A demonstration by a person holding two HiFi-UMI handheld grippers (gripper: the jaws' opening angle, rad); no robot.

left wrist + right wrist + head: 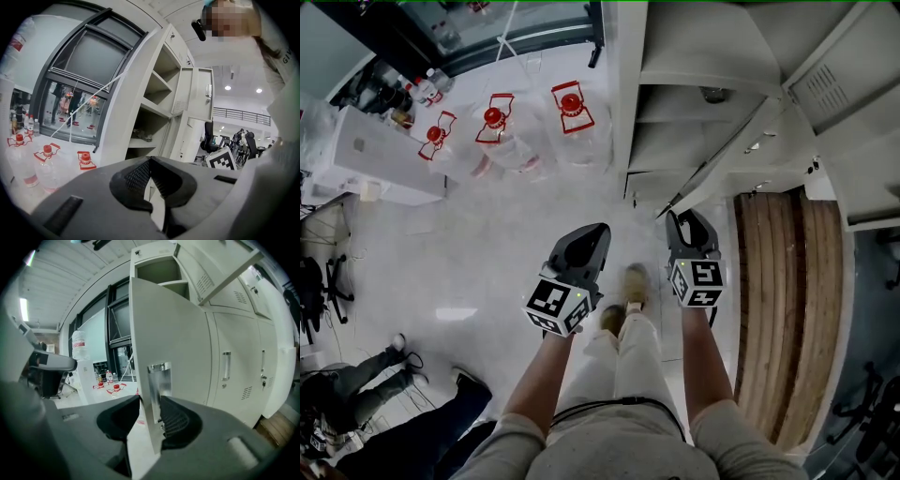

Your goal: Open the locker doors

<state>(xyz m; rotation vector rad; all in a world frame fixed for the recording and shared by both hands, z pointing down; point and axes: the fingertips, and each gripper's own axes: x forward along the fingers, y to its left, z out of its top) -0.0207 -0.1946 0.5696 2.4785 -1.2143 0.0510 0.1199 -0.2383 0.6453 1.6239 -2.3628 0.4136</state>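
A tall white locker bank (675, 122) stands ahead, its left compartments open with bare shelves (154, 108) showing. One white locker door (168, 333) stands ajar edge-on to me, with a metal handle plate (159, 383) on its edge. My right gripper (151, 401) straddles that edge at the plate, with a pad touching each side. In the head view the right gripper (689, 223) sits at the door's lower edge (712, 169). My left gripper (592, 236) hangs over the floor left of the lockers, jaws together and empty (150, 161). An upper door (201, 93) is swung out too.
Three clear water jugs with red caps (492, 122) stand on the floor to the left, beside a white appliance (366, 150). A wooden slatted bench (787, 309) lies to the right of the lockers. A seated person's legs (356, 375) are at the lower left.
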